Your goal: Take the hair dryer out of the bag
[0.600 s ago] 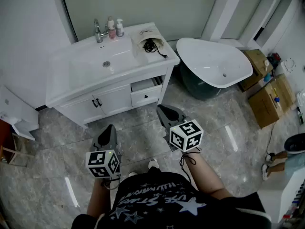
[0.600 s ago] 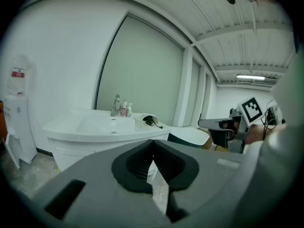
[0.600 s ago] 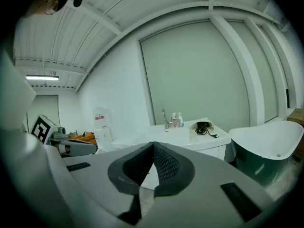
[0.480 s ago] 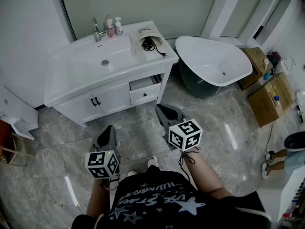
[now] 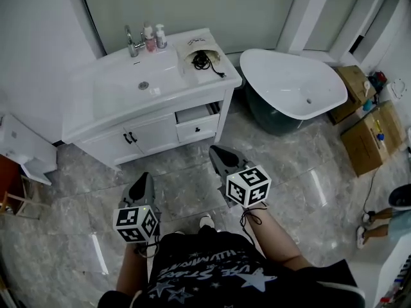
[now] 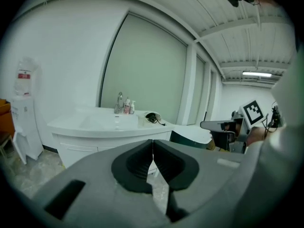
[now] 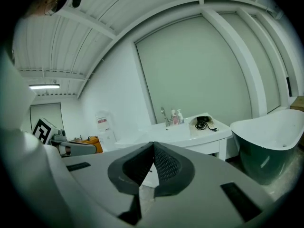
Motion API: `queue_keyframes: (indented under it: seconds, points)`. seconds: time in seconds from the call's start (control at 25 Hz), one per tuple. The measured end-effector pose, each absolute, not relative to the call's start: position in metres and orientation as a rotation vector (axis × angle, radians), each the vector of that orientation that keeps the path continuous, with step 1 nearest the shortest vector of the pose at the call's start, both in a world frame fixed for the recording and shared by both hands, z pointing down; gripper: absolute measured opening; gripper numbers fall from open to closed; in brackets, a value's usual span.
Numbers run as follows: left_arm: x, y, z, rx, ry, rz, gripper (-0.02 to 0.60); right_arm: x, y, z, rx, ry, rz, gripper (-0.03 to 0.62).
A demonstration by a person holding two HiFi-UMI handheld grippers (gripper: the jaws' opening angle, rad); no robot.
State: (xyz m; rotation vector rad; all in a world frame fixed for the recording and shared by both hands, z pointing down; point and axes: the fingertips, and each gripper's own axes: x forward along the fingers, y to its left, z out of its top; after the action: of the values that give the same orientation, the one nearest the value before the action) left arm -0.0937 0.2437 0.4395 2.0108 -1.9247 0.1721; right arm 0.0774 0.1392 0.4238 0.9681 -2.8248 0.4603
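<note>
While left tongs (image 6: 152, 148) and right tongs (image 7: 153, 153) hang clenched, empty, hair dryer (image 5: 203, 60) in bag (image 5: 194, 43) — likely rigid, light, corded — suits handle grip.

Your right gripper (image 7: 153, 143): jaws together, nothing between them. Ahead, well apart, the vanity (image 7: 204, 147) carries a tap (image 7: 164, 114), bottles (image 7: 176, 117) and the bag (image 7: 194, 122), with a black cord (image 7: 203, 125) showing. Tub (image 7: 268, 126) at right.

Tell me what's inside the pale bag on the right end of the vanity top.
At the mouth of the bag a black bundle shows, probably the hair dryer, with its cord trailing out. Whatever lies deeper is covered by the bag's cloth.
</note>
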Motion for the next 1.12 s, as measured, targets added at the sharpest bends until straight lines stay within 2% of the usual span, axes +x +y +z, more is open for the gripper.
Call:
queue_keyframes:
  seconds: [0.28,0.32,0.36,0.44,0.56,0.64,0.76,1.12]
  points:
    - [-0.088,0.232,0.427,2.005,-2.062,0.168,0.028,0.089,0.122,0.424,0.944,-2.847,0.427,0.002]
    - [-0.087,0.230,0.425,2.009,-2.064,0.161,0.044,0.089,0.120,0.424,0.934,-2.852,0.442,0.040]
    - [-0.087,0.228,0.424,2.015,-2.063,0.157,0.096,0.090,0.118,0.424,0.926,-2.855,0.457,0.095]
    - [-0.088,0.223,0.424,2.021,-2.063,0.155,0.219,0.091,0.111,0.426,0.929,-2.851,0.480,0.147]
    - [-0.089,0.213,0.431,2.025,-2.059,0.174,0.301,0.095,0.098,0.435,0.964,-2.817,0.523,0.244]
    - [-0.089,0.204,0.436,2.037,-2.040,0.196,0.335,0.099,0.089,0.442,0.990,-2.794,0.571,0.262]
    - [-0.091,0.183,0.441,2.061,-2.028,0.217,0.357,0.103,0.073,0.452,1.036,-2.755,0.609,0.276]
    - [-0.123,0.074,0.461,2.106,-1.944,0.193,0.360,0.091,-0.017,0.470,1.151,-2.671,0.640,0.291]
